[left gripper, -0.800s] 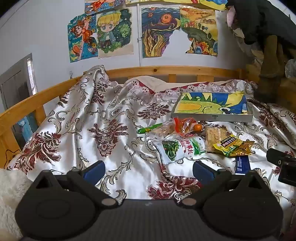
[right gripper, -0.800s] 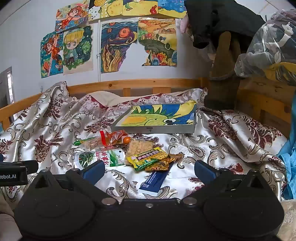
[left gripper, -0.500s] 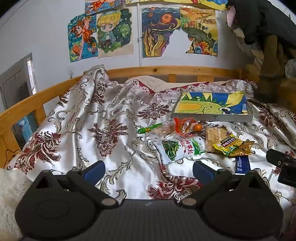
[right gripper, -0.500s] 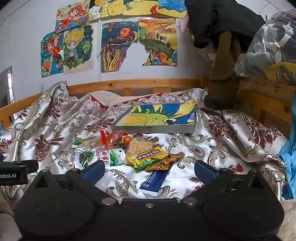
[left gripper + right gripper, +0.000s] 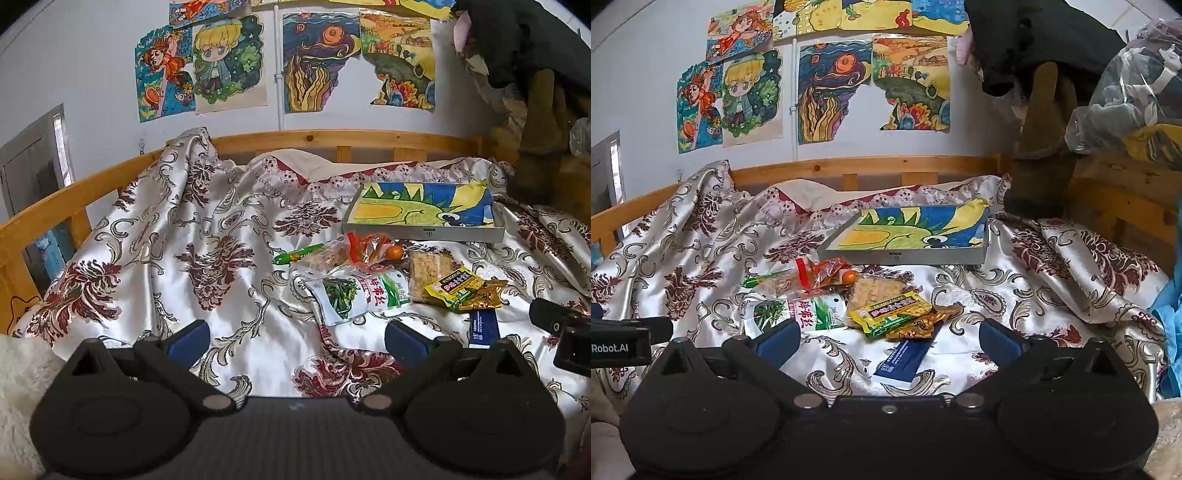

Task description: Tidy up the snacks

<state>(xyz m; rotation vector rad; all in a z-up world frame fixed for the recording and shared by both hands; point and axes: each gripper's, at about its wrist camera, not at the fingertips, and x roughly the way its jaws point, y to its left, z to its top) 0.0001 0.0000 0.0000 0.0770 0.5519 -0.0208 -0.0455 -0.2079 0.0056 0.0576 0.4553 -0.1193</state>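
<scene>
Both my tongs, left gripper and right gripper, hover wide and empty. The snack pile lies just before the painted tray. I should take the blue packet, nearest me, by its edge.

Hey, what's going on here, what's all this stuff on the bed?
A person holds two grippers over a bed, about to organize snacks. The left gripper and right gripper are both open and hold nothing. The snacks lie in a loose pile on the bedspread: a green-and-white packet, a yellow packet, a small orange and a dark blue box. Behind them sits a flat tray lined with a dragon drawing, with no snacks in it.
</scene>
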